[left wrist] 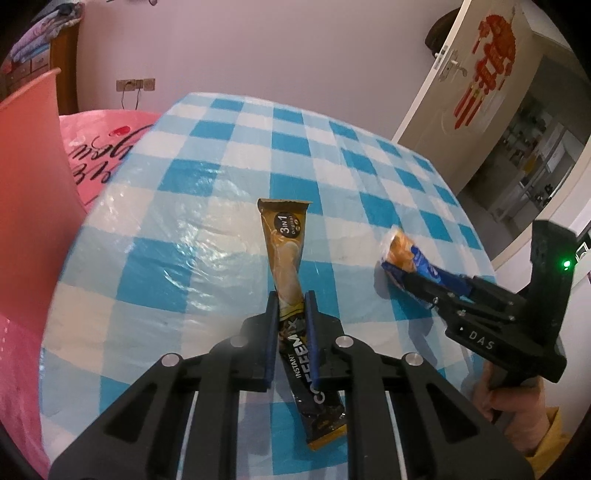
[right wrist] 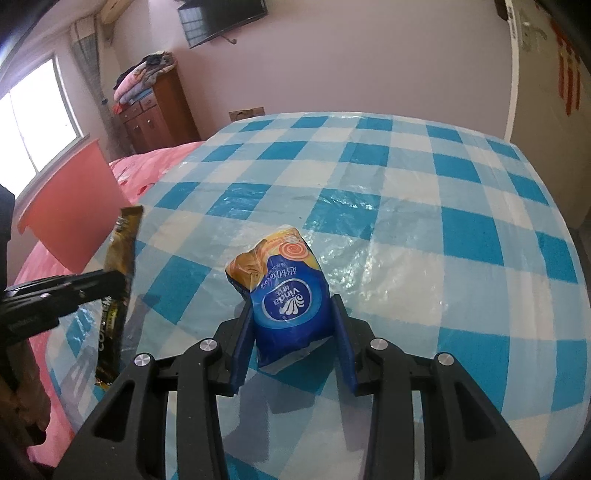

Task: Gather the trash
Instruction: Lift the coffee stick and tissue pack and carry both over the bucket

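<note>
A home bedroom: pink bed (right wrist: 147, 173), wooden dresser (right wrist: 155, 114) piled with folded blankets (right wrist: 142, 79), wall-mounted TV (right wrist: 221, 18).

Before you, a blue-checked table (right wrist: 406, 229); bright window (right wrist: 40, 122) at ten o'clock, wooden cabinet (right wrist: 155, 114) at eleven, white door (left wrist: 461, 81) at two.

Left tool (left wrist: 291, 301): lower centre of the left wrist view, over the desk with blue-and-white checked plastic cover (left wrist: 221, 184), clamped on the long gold-and-black coffee-mix sachet (left wrist: 286, 254).
Right tool (right wrist: 293, 308): lower centre of the right wrist view, closed around the blue-and-orange tissue packet (right wrist: 284, 291).
Pink plastic bin (left wrist: 29, 184): left edge, beside the desk.
Pink bed (left wrist: 99, 147): behind the bin, upper left.
</note>
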